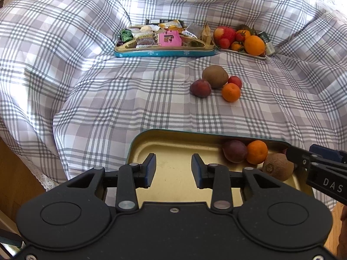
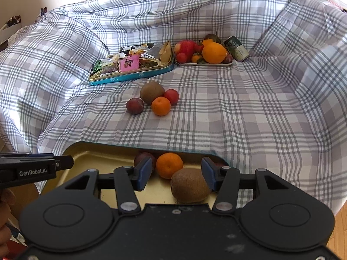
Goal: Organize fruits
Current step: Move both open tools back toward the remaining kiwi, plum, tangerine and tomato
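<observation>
A gold tin tray [image 1: 173, 149] [image 2: 108, 156] lies at the near edge of the plaid cloth. In it are a plum [image 1: 235, 151] [image 2: 141, 158], a mandarin [image 1: 257, 152] [image 2: 169, 165] and a kiwi [image 1: 278, 166] [image 2: 189, 185]. My left gripper [image 1: 173, 170] is open and empty over the tray's bare left part. My right gripper [image 2: 176, 174] is open over the tray, its jaws standing either side of the kiwi and mandarin. On the cloth farther off lie a kiwi [image 1: 215, 76] [image 2: 152, 92], a plum [image 1: 200, 88] [image 2: 135, 105], a mandarin [image 1: 231, 92] [image 2: 161, 106] and a small red fruit [image 1: 234, 82] [image 2: 171, 96].
A teal tin of wrapped snacks [image 1: 164, 53] [image 2: 130, 75] sits at the back. Beside it a white plate [image 1: 256, 56] [image 2: 206, 64] holds an apple, an orange and small fruits, with a green can [image 1: 267, 42] [image 2: 236, 48] to its right. The cloth rises in folds around.
</observation>
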### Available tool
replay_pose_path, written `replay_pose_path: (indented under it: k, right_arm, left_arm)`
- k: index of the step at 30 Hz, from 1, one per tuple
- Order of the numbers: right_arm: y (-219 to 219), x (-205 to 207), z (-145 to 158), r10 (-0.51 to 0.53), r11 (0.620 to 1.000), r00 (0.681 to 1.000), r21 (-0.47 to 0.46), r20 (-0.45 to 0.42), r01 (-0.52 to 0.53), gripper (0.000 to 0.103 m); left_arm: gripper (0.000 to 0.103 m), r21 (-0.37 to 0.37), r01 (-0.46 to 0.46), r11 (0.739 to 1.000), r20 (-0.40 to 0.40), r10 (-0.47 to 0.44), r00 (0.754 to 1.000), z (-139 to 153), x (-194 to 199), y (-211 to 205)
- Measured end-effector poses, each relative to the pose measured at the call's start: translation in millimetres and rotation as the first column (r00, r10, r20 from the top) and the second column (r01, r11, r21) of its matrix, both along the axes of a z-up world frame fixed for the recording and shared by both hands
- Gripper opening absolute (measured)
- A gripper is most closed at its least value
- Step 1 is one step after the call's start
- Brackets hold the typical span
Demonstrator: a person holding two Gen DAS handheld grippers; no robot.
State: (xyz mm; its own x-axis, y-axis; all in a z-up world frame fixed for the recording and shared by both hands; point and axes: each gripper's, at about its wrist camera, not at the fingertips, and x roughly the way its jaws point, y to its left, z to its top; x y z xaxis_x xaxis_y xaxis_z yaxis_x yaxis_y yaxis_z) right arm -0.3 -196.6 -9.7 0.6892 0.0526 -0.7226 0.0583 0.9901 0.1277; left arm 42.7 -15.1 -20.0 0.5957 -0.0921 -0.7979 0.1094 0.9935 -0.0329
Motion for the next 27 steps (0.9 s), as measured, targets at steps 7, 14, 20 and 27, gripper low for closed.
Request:
replay_pose_path:
  k: [7, 14, 20, 27]
  right_arm:
    - [-1, 26, -7, -0.002, 1.0, 0.999, 0.004, -0.046, 0.002, 0.054]
    - [-2, 55, -17, 0.011, 1.0, 0.996, 0.001, -0.086, -0.011, 0.054]
    - [-9, 86, -22, -0.015, 1.0, 0.995, 0.001, -0.103, 0.015, 0.054]
    - [-17, 121, -28, -0.04, 0.999, 0.993, -0.013, -0.111, 0.039, 0.054]
  left_arm:
    - [0.044, 0.007, 0.031, 1.0, -0.016, -0.031, 0.999, -4, 16, -6]
    - [0.044, 0.017, 0.054, 0.998, -0.028, -0.053, 0.998, -9, 40, -12]
    - [0.044, 0.033, 0.054, 0.998, -0.027, -0.053, 0.998, -13, 62, -15]
    - [0.044, 0.024, 0.044, 0.999, -0.044, -0.043, 0.998, -21, 91, -16]
